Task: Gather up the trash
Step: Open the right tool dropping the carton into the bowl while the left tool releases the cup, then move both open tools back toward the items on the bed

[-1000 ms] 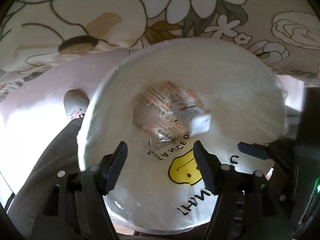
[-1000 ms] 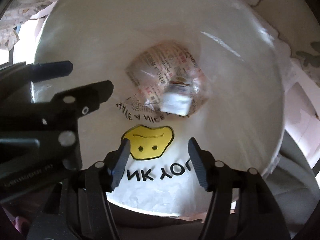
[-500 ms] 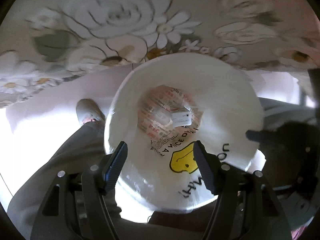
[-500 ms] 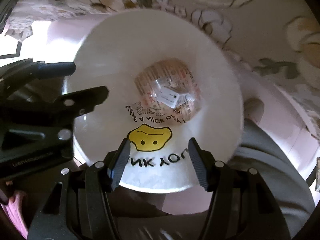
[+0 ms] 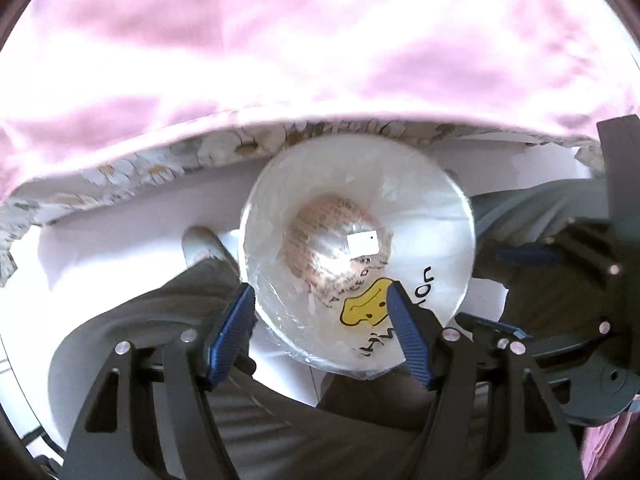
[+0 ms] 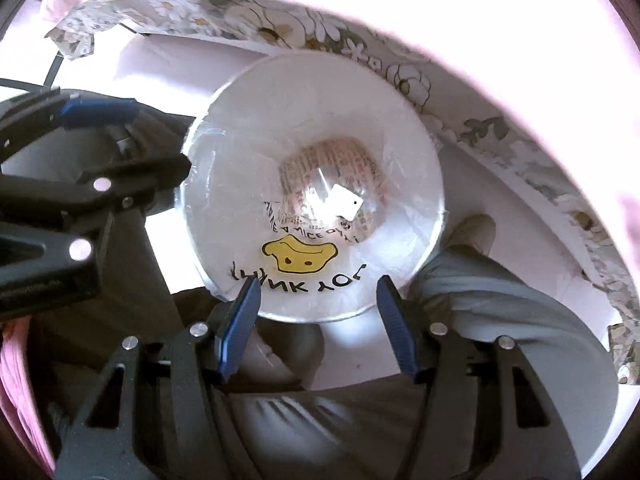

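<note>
1. Left claw (image 5: 320, 304), low in its frame: jaws apart, gripping nothing.
2. Right claw (image 6: 318, 296): jaws apart too, empty.
3. The bin bag (image 5: 420, 208) (image 6: 400, 152), mid-frame, reads "HAVE A NICE DAY" around a yellow smiley (image 6: 300, 256); a printed wrapper (image 6: 332, 160) and white tag (image 6: 345, 202) lie inside.
4. Compared with a second ago, the bag looks smaller and pink cloth (image 5: 280, 40) fills the top.

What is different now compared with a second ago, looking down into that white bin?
Both cameras have pulled away upward: the round white bin lined with a smiley-face plastic bag looks smaller, and pink fabric now fills the top of the left view. Nothing was grabbed or released. The left gripper and right gripper stay open and empty, and the printed wrapper and small white tag remain at the bottom.
</note>
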Tool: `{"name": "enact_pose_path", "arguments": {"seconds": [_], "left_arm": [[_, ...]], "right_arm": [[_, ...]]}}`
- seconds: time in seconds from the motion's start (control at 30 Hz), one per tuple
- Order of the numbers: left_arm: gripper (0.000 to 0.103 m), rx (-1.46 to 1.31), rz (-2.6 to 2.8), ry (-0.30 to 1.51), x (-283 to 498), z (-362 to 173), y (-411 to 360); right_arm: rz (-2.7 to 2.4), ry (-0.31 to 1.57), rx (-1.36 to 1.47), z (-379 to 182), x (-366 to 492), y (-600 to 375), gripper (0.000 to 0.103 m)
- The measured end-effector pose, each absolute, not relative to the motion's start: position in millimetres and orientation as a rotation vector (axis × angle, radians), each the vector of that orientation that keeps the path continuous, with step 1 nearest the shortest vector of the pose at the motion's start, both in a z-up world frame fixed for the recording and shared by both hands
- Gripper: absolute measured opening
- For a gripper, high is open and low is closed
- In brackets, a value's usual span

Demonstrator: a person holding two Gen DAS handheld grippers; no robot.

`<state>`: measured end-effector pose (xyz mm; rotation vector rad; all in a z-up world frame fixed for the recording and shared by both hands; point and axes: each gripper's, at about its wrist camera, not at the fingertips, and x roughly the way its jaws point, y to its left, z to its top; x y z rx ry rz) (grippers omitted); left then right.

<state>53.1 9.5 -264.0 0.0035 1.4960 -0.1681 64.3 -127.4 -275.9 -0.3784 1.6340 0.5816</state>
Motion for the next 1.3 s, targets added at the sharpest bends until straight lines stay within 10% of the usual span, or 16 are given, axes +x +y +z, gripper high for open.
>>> {"name": "enact_pose_path", "arguments": {"seconds": [1.3], "left_arm": [[0.078, 0.001, -0.226, 0.991, 150.0, -29.4, 4.0]], "right_arm": [[0.456, 0.881, -0.213, -8.4, 157.9, -198.1, 0.072]]}}
